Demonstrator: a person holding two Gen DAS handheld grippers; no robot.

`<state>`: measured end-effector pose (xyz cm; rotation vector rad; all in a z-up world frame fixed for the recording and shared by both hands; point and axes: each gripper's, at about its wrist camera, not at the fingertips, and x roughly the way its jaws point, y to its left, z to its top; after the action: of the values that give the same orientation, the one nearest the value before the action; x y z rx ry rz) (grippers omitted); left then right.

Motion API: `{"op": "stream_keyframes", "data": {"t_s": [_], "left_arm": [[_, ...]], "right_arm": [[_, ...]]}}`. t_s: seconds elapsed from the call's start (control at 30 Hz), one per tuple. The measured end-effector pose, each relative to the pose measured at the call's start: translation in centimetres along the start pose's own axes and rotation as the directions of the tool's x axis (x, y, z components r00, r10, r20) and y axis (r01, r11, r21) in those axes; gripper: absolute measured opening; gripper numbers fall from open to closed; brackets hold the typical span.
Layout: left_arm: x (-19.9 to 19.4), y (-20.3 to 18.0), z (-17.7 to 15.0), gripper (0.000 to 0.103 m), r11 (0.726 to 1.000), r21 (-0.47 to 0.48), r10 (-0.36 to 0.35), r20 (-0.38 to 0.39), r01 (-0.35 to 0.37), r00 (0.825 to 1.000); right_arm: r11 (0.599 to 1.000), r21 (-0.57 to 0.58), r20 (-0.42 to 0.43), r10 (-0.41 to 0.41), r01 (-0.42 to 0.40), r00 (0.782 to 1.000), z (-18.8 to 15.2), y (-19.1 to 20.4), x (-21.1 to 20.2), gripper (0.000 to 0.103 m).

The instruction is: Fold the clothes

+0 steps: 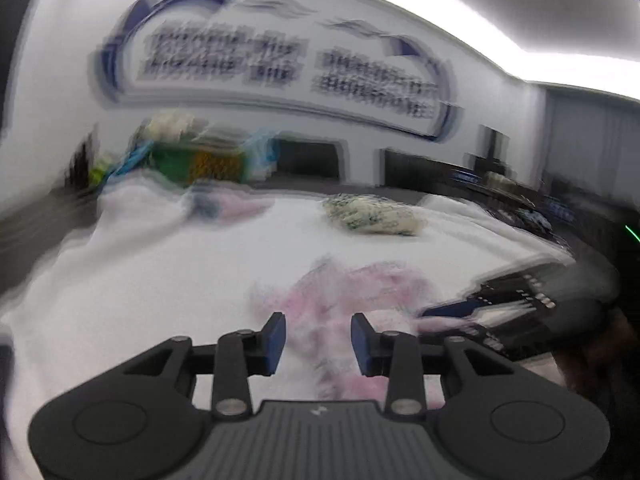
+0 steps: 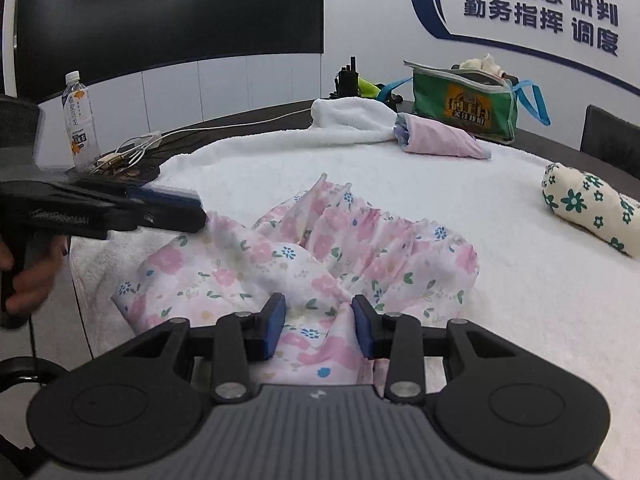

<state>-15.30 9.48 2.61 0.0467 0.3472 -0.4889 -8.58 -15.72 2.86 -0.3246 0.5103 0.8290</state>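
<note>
The pink flowery garment [image 2: 304, 256] is lying crumpled in a heap on the white towel [image 2: 500, 280] that covers the table. The right gripper [image 2: 319, 328] is down at the near edge of it, fingers apart, with a fold of the thin fabric running up between the blue pads [image 2: 275, 326]. Can't tell if the pads actually touch the cloth.

The left gripper [image 1: 319, 340] has its fingers apart too, nothing in them. Its own view is badly smeared, but the garment [image 1: 352, 300] shows as a pink blur just ahead of the tips. From the right side you see that gripper [image 2: 176, 206] coming in low from the left, its tips right at the garment's left edge.

Fabric looks light and gathered, with small pink and blue flowers. The towel is thick and fluffy.

Farther back there's a cream roll with green flowers [image 2: 588, 208], a folded pink piece [image 2: 440, 138], a rumpled white towel [image 2: 352, 118], a shiny green zip bag [image 2: 464, 104], and a plastic bottle [image 2: 80, 120] off to the left.
</note>
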Motion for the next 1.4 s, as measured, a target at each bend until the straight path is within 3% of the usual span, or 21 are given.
{"op": "stream_keyframes", "data": {"t_s": [0.07, 0.1, 0.23, 0.3, 0.4, 0.5, 0.57, 0.6, 0.67, 0.73, 0.83, 0.97, 1.03, 1.07, 1.13, 1.17, 1.2, 1.33, 1.37, 1.4], "left_arm": [[0.4, -0.8, -0.2, 0.063, 0.99, 0.101, -0.1, -0.023, 0.102, 0.995], [0.9, -0.9, -0.4, 0.066, 0.981, 0.129, -0.137, -0.049, 0.142, 0.989], [3.3, 0.5, -0.8, 0.066, 0.98, 0.042, -0.186, -0.154, 0.195, 0.97], [3.8, 1.6, -0.7, 0.065, 0.973, -0.035, -0.229, -0.165, 0.226, 0.959], [4.2, 2.6, -0.7, 0.065, 0.966, -0.102, -0.254, -0.175, 0.24, 0.951], [4.2, 3.0, -0.5, 0.065, 0.959, -0.126, -0.275, -0.176, 0.255, 0.945], [3.6, 2.8, -0.1, 0.066, 0.959, -0.099, -0.277, -0.154, 0.265, 0.948], [3.1, 2.5, 0.1, 0.067, 0.96, -0.07, -0.279, -0.133, 0.271, 0.951], [1.8, 1.7, 0.3, 0.086, 0.953, 0.02, -0.299, -0.08, 0.302, 0.951], [1.6, 0.5, 0.2, 0.091, 0.939, 0.143, -0.304, -0.081, 0.313, 0.949], [2.2, -1.4, -0.1, 0.091, 0.902, 0.306, -0.281, -0.12, 0.305, 0.952], [4.9, -2.6, -0.5, 0.088, 0.872, 0.394, -0.215, -0.225, 0.291, 0.95], [6.1, -2.2, -0.2, 0.081, 0.883, 0.356, -0.217, -0.268, 0.306, 0.939], [6.6, -1.7, 0.1, 0.071, 0.895, 0.318, -0.224, -0.282, 0.311, 0.933], [7.1, -0.3, 0.6, 0.065, 0.92, 0.23, -0.246, -0.29, 0.316, 0.925], [7.3, 0.4, 0.9, 0.063, 0.93, 0.178, -0.262, -0.293, 0.322, 0.919], [7.5, 1.1, 1.2, 0.062, 0.936, 0.127, -0.28, -0.294, 0.327, 0.914], [7.8, 2.6, 2.0, 0.061, 0.936, 0.013, -0.335, -0.281, 0.353, 0.899], [7.8, 2.8, 2.1, 0.061, 0.934, -0.001, -0.344, -0.28, 0.358, 0.896], [7.8, 3.1, 2.2, 0.06, 0.932, -0.015, -0.352, -0.279, 0.363, 0.893]], "right_arm": [[0.998, -0.063, 0.007, 0.015, -0.015, 1.0, -0.2, 0.3, -0.6, 0.037], [0.995, -0.095, 0.011, 0.023, -0.022, 1.0, -0.2, 0.5, -0.9, 0.038], [0.974, -0.221, 0.021, 0.054, -0.048, 0.998, -0.6, 1.2, -2.1, 0.046], [0.957, -0.283, 0.025, 0.071, -0.061, 0.997, -0.7, 1.5, -2.7, 0.064], [0.925, -0.373, 0.029, 0.095, -0.078, 0.995, -1.0, 2.0, -3.6, 0.066], [0.903, -0.41, -0.026, 0.131, -0.13, 0.991, -1.2, 1.9, -2.4, 0.066], [0.887, -0.43, -0.066, 0.153, -0.166, 0.986, -1.3, 1.8, -1.4, 0.065], [0.893, -0.406, -0.082, 0.176, -0.194, 0.981, -1.1, 1.2, -1.0, 0.064], [0.906, -0.34, -0.11, 0.227, -0.251, 0.968, -0.7, 0.0, -0.3, 0.059], [0.92, -0.235, -0.116, 0.293, -0.313, 0.949, 0.0, -1.6, 0.2, 0.052], [0.915, -0.073, -0.096, 0.39, -0.398, 0.916, 0.5, -4.6, 0.9, 0.047], [0.881, 0.054, -0.085, 0.472, -0.469, 0.877, 1.2, -6.7, 1.3, 0.046], [0.872, 0.097, -0.102, 0.488, -0.48, 0.867, 1.7, -7.4, 1.5, 0.046], [0.877, 0.093, -0.104, 0.479, -0.471, 0.872, 1.9, -7.3, 1.3, 0.049], [0.897, 0.043, -0.086, 0.442, -0.44, 0.893, 2.3, -6.9, 0.3, 0.07], [0.912, -0.021, -0.055, 0.408, -0.41, 0.911, 2.1, -6.4, -0.4, 0.088], [0.923, -0.089, -0.019, 0.373, -0.373, 0.928, 1.9, -5.8, -1.1, 0.099], [0.919, -0.295, -0.008, 0.273, -0.263, 0.962, 0.2, -3.0, -0.8, 0.098], [0.917, -0.316, -0.018, 0.251, -0.244, 0.968, -0.2, -2.6, -0.2, 0.095], [0.918, -0.323, -0.024, 0.234, -0.229, 0.972, -0.4, -2.6, 0.4, 0.082]]}}
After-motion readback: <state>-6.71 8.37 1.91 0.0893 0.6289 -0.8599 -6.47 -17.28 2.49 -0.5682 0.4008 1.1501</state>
